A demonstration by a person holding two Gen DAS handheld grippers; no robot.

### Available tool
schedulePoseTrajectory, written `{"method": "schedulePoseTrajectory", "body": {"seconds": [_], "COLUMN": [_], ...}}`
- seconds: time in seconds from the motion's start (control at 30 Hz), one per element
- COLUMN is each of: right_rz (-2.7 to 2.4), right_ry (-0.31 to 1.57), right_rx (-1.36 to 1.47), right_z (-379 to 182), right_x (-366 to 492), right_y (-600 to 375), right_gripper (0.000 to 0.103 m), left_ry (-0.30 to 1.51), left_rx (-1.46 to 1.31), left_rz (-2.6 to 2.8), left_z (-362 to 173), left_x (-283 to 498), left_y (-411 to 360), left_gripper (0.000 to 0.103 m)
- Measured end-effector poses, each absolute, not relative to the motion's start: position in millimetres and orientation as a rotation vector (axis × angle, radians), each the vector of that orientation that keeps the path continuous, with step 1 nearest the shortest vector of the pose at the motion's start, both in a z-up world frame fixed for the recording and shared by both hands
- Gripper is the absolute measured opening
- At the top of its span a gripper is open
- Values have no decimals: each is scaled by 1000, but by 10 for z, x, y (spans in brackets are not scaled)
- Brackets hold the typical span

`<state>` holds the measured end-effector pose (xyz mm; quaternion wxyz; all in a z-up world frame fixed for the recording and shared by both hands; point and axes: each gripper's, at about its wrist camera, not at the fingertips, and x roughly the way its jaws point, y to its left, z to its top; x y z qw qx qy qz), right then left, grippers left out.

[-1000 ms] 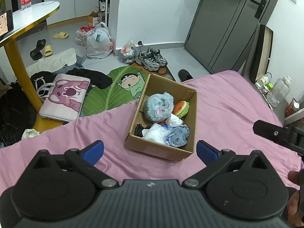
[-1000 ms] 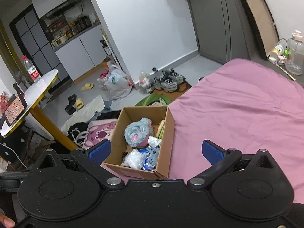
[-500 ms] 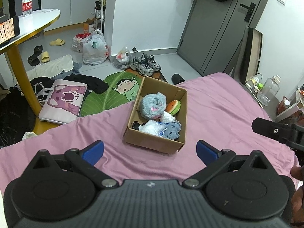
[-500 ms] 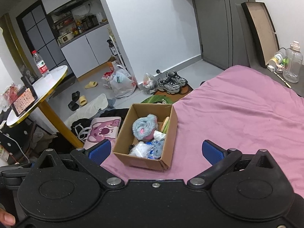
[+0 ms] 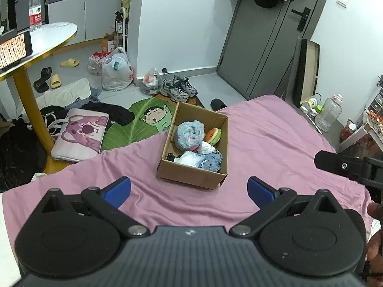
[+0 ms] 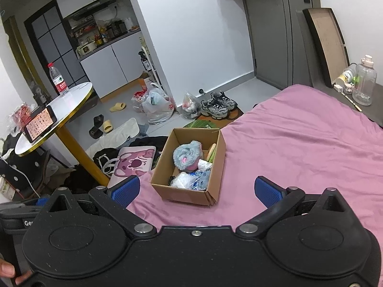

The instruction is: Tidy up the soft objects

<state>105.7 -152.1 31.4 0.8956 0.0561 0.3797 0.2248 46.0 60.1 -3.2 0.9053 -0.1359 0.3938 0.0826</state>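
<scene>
I hold both grippers above the pink bed (image 5: 275,143), and the cardboard box (image 5: 191,179) lies straight ahead of each and below, well apart from the fingertips. My left gripper (image 5: 189,190) has its blue pads spread wide with nothing between them; my right gripper (image 6: 196,189) is spread the same way and is also empty. The box holds the soft things: a fluffy blue plush (image 5: 189,135) at the far end, a small orange and green plush (image 5: 213,135) just beside it against the box's right wall, a crumpled white bag (image 5: 189,159) at the end nearest me, and a blue plush toy (image 5: 211,163) touching that bag on its right. A dark item sits low in the near left corner, too hidden to name. The box's long axis runs away from me, slightly slanted, so its short near wall faces my fingers. From the left gripper it sits almost dead centre; from the right gripper it lies a little left of centre, and the left gripper shows there at the lower left edge. I judge neither gripper clearly nearer; each would have to go forward and down over the near wall. The bed around the box carries nothing loose, so I judge the sorting largely done.
</scene>
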Motion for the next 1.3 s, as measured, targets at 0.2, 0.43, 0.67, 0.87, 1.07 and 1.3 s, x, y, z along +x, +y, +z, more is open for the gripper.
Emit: {"method": "schedulePoseTrajectory", "body": {"seconds": [0.2,0.43,0.67,0.87,1.07,1.3], "right_rz": [468,459,435,417,405,390], "right_ry": [778,767,764,756,742,733], "right_rx": [102,93,97,82,80,85], "right_z": [380,421,420,454,483,500], "right_x": [933,784,647,518,404,344], "right_y": [-1551,-1636,-1775,-1845,-1901,-1959], "right_gripper": [103,103,103,103,103,103], "left_ry": [793,756,738,728,709,706], "left_rx": [-270,-260,-257,-252,-241,-215], "left_rz": [157,146,121,106,90,75], "left_z": [67,182,211,207,262,261], "left_x": [324,115,-16,-99,-193,-245], "left_y": [554,505,447,395,357,297], "left_gripper": [103,103,103,103,103,103]}}
